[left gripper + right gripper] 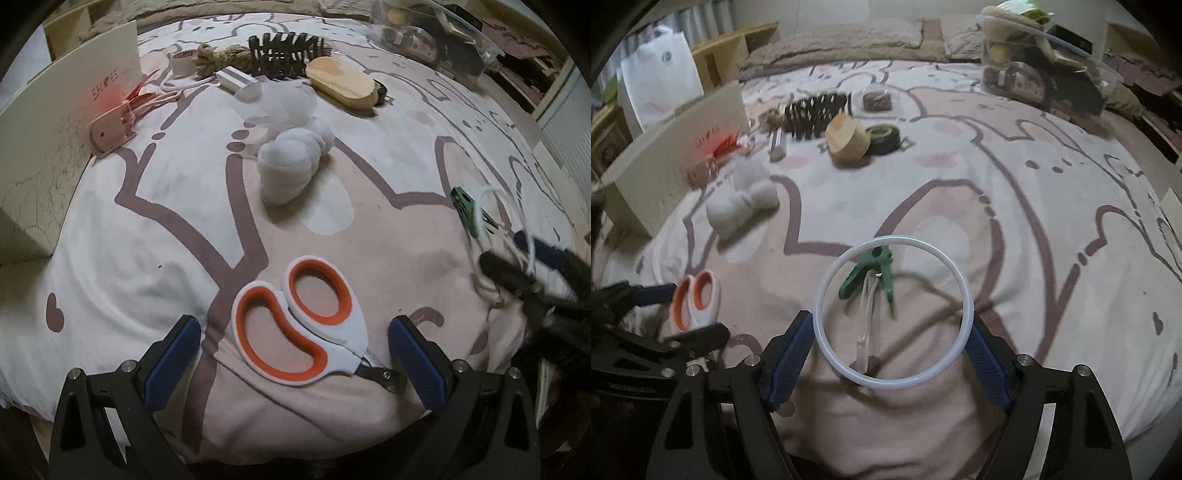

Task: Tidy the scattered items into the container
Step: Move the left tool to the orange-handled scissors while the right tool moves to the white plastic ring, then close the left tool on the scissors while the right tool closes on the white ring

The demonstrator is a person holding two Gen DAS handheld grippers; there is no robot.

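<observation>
Orange-and-white scissors (pixel 299 321) lie on the pink bedspread between the open fingers of my left gripper (pixel 293 349), which is not closed on them. My right gripper (pixel 892 343) holds a white ring (pixel 894 312) between its blue pads, raised a little above the bedspread. A green clip (pixel 871 275) lies on the bedspread behind the ring. In the left wrist view the right gripper (pixel 524 266) with the ring shows at the right, blurred. A clear plastic container (pixel 1045 62) holding several items stands at the far right of the bed.
A white cloth bundle (pixel 295 162), a wooden brush (pixel 343 83), a black comb-like piece (pixel 288 53), rope (pixel 221 59), a tape roll (pixel 183 61), a white box (pixel 240 81) and a pink holder (pixel 110 125) lie farther back. A cream box (pixel 55 129) stands at the left.
</observation>
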